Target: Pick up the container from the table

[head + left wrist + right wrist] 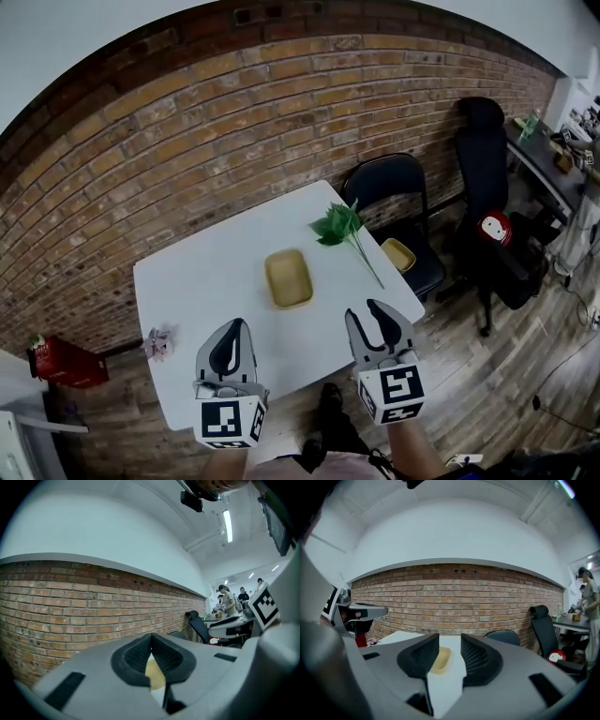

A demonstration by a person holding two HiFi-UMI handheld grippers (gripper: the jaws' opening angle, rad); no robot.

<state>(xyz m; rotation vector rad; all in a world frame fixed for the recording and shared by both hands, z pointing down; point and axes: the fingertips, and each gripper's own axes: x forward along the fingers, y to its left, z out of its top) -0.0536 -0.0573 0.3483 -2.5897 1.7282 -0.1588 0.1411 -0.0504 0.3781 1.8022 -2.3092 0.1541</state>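
Observation:
A shallow yellow container (288,277) lies near the middle of the white table (206,281). Both grippers hover over the table's near edge, short of the container and apart from it. My left gripper (237,323) has its fingertips together and holds nothing; in the left gripper view (151,637) the container (154,672) shows through the slit below the tips. My right gripper (367,307) stands open and empty. In the right gripper view (450,641) the container (439,660) lies ahead between the pads, some way off.
A green leafy sprig (342,228) lies on the table's far right part, and a small pink thing (157,344) sits at its left edge. A black folding chair (389,187) carries another yellow dish (398,254). An office chair (487,169) and a red box (66,364) flank the table.

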